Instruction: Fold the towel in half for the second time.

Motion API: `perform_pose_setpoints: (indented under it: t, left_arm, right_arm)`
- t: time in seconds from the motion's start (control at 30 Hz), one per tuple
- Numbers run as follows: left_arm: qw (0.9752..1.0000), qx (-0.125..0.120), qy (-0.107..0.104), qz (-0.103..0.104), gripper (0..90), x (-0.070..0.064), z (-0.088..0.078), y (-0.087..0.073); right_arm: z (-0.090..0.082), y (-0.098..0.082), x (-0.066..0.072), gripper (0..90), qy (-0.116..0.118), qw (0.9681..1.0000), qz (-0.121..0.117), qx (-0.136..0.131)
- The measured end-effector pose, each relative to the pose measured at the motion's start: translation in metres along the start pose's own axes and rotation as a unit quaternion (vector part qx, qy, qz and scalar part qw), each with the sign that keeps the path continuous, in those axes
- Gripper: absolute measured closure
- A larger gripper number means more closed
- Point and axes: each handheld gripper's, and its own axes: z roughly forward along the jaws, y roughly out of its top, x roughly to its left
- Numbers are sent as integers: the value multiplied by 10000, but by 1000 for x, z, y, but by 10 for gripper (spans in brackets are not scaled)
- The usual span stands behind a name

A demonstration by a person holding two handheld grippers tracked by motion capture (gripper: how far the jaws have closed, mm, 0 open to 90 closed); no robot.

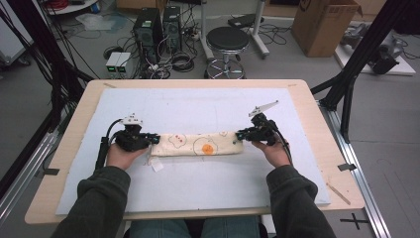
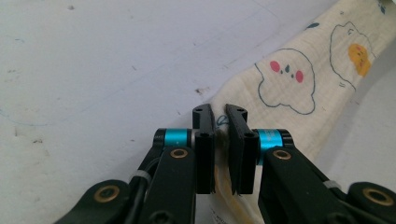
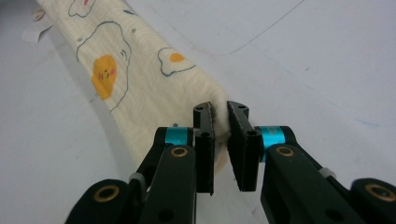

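A cream cloth printed with fried eggs lies folded into a long narrow strip across the white mat. My left gripper is shut on the strip's left end; in the left gripper view the cloth is pinched between the jaws of that gripper. My right gripper is shut on the right end, where the cloth bunches between the closed jaws of this gripper. A white care label sticks out near the left end.
The mat covers most of a wooden table. Beyond the far edge stand a black stool, computer towers, cables and a cardboard box. Black frame posts flank the table.
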Motion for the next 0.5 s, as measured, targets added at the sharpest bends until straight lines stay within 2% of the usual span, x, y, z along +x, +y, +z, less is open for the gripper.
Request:
perform_pose_setpoints:
  t: [0.13,0.23,0.3,0.37,0.5]
  left_arm:
    - [9999,6,120,49,820,2,6,7]
    - [9998,-74,181,-56,819,5,11,10]
    - [9997,28,231,-13,818,6,14,11]
    - [9997,1,241,-51,816,7,18,13]
    - [9996,51,276,-87,813,11,24,13]
  right_arm:
    - [4,5,-8,815,-118,9999,23,-1]
    - [5,9,-14,815,-199,9998,88,-29]
    - [5,12,-18,815,-235,9996,127,-39]
    - [7,13,-20,815,-296,9994,166,-96]
    - [14,10,-28,814,-346,9990,282,-29]
